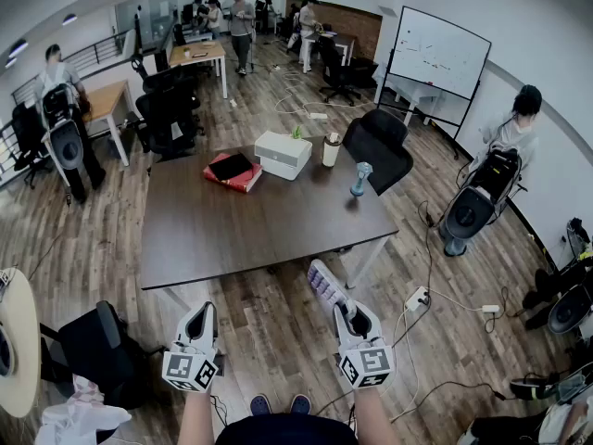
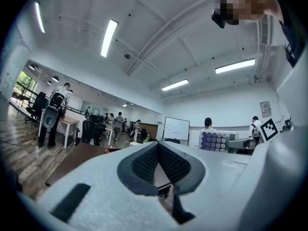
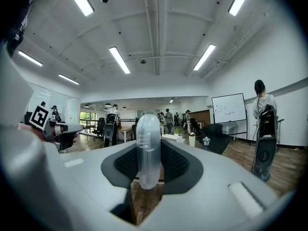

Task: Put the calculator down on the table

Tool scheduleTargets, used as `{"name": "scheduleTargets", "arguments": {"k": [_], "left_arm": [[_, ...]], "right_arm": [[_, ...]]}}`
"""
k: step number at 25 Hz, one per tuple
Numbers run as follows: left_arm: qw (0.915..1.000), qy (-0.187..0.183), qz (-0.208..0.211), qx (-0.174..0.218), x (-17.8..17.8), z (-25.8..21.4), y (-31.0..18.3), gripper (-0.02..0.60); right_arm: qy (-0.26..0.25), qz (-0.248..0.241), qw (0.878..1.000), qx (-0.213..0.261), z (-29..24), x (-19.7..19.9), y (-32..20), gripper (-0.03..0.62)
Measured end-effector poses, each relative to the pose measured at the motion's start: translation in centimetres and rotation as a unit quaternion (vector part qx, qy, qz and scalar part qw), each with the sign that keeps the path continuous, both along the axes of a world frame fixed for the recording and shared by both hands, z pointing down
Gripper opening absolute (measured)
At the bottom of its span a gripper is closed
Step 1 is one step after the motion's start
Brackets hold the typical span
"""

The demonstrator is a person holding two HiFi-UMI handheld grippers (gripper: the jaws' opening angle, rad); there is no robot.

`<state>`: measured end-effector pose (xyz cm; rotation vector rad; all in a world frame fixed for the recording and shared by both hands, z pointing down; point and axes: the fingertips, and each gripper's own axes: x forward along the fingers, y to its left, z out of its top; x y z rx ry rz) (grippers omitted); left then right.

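My right gripper (image 1: pixel 345 311) is shut on a white calculator (image 1: pixel 324 286) with purple keys. The calculator sticks out forward over the floor, just short of the near edge of the dark table (image 1: pixel 232 230). In the right gripper view the calculator (image 3: pixel 147 150) stands edge-on between the dark pads (image 3: pixel 175 162). From the left gripper view its keypad (image 2: pixel 214 141) shows off to the right. My left gripper (image 1: pixel 199 323) hangs level beside the right one, its jaws (image 2: pixel 158 146) shut with nothing between them. Both grippers are in front of the table, over the wooden floor.
At the table's far end lie a red book with a black item (image 1: pixel 233 171), a white box (image 1: pixel 283 153), a cup (image 1: pixel 331 150) and a small bottle (image 1: pixel 359 179). A black chair (image 1: pixel 382 146) stands behind it, another (image 1: pixel 97 350) at my left. A power strip (image 1: pixel 416 298) lies on the floor.
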<state>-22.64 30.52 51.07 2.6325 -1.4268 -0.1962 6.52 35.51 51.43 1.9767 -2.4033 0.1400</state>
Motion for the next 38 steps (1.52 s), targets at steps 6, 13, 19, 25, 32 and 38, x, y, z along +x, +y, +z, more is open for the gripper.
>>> {"name": "scheduleTargets", "arguments": {"k": [6,13,19,25,32,38], "left_arm": [[1.0000,-0.001,-0.004,-0.004,0.1,0.6,-0.5,-0.003],[0.9995,-0.030,0.000,0.007,0.7,0.8,-0.5,-0.003],[0.9995,-0.029,0.001,0.010,1.4,0.7,-0.6,-0.003],[0.9996,-0.026,0.001,0.008,3.3,0.9,-0.1,-0.003],[0.9988,-0.043,-0.006,0.021,6.2,1.0,1.8,-0.003],[0.9992,-0.028,-0.024,0.016,6.4,1.1,2.5,-0.003]], "right_arm": [[0.007,0.007,1.000,0.009,-0.2,0.4,-0.3,0.117],[0.027,0.014,0.999,0.008,-0.1,0.8,-0.5,0.117],[0.028,0.015,0.999,0.011,-0.1,1.3,-0.4,0.117],[0.022,0.012,1.000,0.011,0.1,3.1,0.2,0.117],[0.016,0.005,1.000,0.011,0.4,5.6,1.8,0.117],[0.008,0.007,1.000,0.007,1.4,7.2,2.4,0.117]]}}
